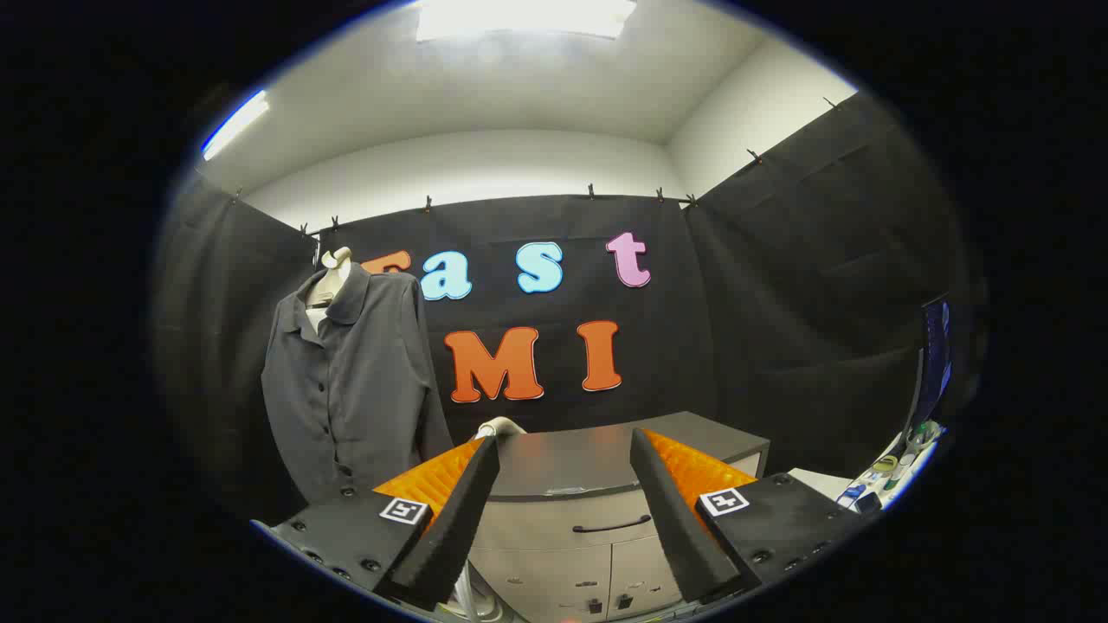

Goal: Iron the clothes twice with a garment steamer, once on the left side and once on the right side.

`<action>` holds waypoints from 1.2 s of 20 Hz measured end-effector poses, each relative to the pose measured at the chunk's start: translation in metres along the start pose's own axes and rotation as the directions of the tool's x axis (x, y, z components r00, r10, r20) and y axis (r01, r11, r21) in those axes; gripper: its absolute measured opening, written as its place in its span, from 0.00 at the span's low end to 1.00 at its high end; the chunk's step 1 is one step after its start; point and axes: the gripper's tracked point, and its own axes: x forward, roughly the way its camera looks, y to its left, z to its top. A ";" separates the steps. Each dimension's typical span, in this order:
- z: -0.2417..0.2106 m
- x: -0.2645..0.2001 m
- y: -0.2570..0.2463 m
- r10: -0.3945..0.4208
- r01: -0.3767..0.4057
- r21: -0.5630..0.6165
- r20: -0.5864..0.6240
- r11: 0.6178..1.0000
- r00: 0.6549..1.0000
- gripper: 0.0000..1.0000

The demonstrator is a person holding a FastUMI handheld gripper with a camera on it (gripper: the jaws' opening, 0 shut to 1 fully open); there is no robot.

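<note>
Gripper [564, 446]: fingers spread wide apart, nothing btwn them, nothing held; tips point toward the cabinet top.
Fingers [456, 519]: both reach up from the bottom of the gripper view, each w/ a square marker tag on its base block.
Shirt [351, 381]: dark grey, button-front, collar open; hangs on a pale mannequin form [333, 272], ahead and off to the left of the left finger. Front faces the camera, sleeves hang down at the sides. Its lower hem sits just above the left finger's base.
Steamer: can't pick out for sure. A pale curved piece [500, 426] peeks up just behind the left fingertip, and a pale hose-like bit [472, 593] shows low beside that finger; can't tell if either belongs to it.
Cabinet [597, 510]: straight ahead beyond the fingers; dark top, light drawer front w/ a dark handle [611, 524], doors below.
Side table [892, 476]: far right, small cluttered items on it, too small to tell.
Shirt vs cabinet: shirt stands left of the cabinet, apart from it.
</note>
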 end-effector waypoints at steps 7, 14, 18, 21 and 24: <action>0.000 -0.009 -0.003 -0.026 0.026 -0.006 0.001 1.000 1.000 0.98; -0.001 -0.009 0.000 -0.035 0.035 0.004 -0.004 0.999 0.999 0.98; 0.002 -0.009 0.008 -0.010 0.010 -0.005 -0.021 1.000 1.000 0.98; 0.010 -0.004 0.021 0.024 -0.025 -0.025 -0.043 0.999 0.999 0.98; 0.014 0.010 0.037 0.065 -0.067 -0.026 -0.068 0.997 0.996 0.98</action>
